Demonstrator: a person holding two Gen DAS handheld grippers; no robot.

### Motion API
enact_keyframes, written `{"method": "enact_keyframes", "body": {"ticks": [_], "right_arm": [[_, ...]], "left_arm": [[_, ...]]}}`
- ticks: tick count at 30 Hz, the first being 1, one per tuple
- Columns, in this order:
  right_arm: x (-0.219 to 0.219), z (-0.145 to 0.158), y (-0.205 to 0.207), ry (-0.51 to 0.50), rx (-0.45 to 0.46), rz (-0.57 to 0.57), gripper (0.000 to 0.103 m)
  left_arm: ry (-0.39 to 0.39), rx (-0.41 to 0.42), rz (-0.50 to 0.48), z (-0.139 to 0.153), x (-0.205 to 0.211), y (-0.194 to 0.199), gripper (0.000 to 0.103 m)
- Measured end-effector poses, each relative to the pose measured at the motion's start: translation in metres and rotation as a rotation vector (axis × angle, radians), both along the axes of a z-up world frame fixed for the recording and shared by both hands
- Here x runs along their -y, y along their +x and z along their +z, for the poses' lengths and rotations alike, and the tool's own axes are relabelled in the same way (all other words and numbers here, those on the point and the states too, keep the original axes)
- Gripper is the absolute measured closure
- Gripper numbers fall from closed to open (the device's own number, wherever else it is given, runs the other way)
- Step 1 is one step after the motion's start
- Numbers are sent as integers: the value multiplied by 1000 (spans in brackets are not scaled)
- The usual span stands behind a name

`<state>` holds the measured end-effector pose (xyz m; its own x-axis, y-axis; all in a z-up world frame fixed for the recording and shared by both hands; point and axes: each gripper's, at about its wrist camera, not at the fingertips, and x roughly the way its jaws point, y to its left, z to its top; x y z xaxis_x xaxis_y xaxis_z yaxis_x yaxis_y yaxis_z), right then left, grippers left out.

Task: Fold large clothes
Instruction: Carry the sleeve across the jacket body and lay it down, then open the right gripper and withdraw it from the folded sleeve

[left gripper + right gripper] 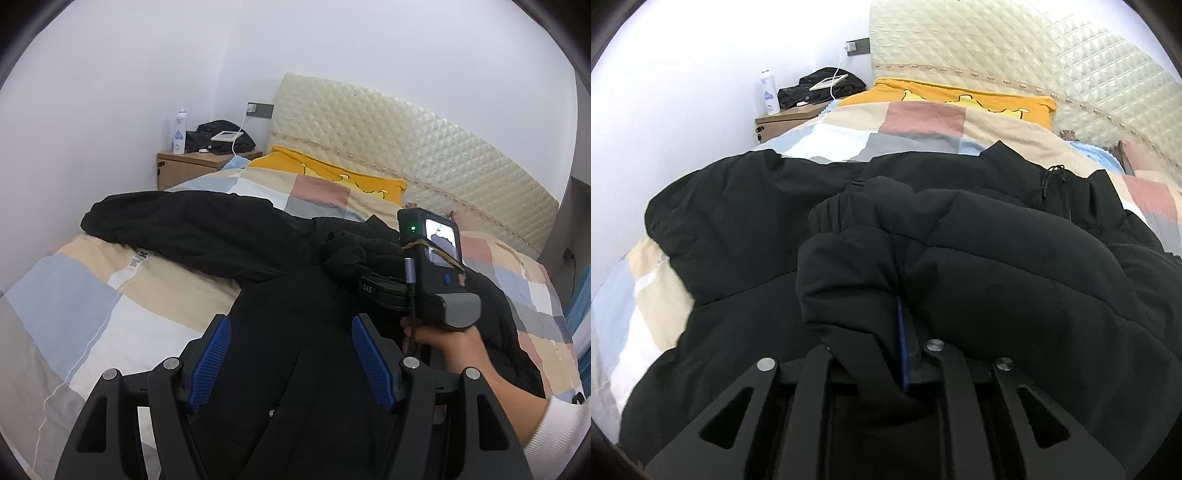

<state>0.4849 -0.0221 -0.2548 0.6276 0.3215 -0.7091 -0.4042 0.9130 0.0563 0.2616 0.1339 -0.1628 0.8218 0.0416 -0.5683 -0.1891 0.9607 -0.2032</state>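
Bed (122, 266): patchwork quilt in beige, blue, grey and pink; quilted cream headboard (388, 140) at 12 o'clock, yellow pillow (332, 173) below it, wooden nightstand (199, 166) at 10 o'clock of the left wrist view.

Black padded jacket (295, 332): the task's garment, spread across the middle of the bed. One sleeve (177, 225) runs out toward 10 o'clock; the other sleeve (960, 266) is bunched over the body with its ribbed cuff (834, 218) toward 11 o'clock in the right wrist view.

Right hand-held gripper (901, 332): jaws nearly together, sleeve fabric pinched between the blue pads.

Left hand-held gripper (291, 358): jaws apart, over the jacket front at 6 o'clock, nothing between them pressed.

Step in hand, judged: folding one sleeve in across the chest.

Next move, judged: let the right sleeve go flat on the body, then take the outstretched sleeve and bring it inward likewise.
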Motion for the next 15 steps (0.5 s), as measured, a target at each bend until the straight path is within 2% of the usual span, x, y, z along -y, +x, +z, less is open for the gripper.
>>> {"method": "enact_keyframes", "body": {"ticks": [3, 7, 9, 11, 12, 15], "right_arm": [[2, 11, -15, 2, -6, 17, 87], [6, 26, -33, 5, -24, 35, 76], [9, 35, -44, 2, -22, 41, 56], [14, 47, -56, 26, -8, 58, 9], [16, 53, -61, 43, 8, 62, 5], [27, 78, -81, 54, 59, 45, 5]], "left_arm": [[8, 10, -8, 3, 2, -3, 35], [13, 8, -29, 6, 7, -7, 35], [11, 9, -39, 8, 9, -9, 35], [8, 16, -46, 11, 11, -13, 35], [12, 21, -46, 12, 12, -15, 35], [33, 40, -48, 17, 17, -21, 36]]}}
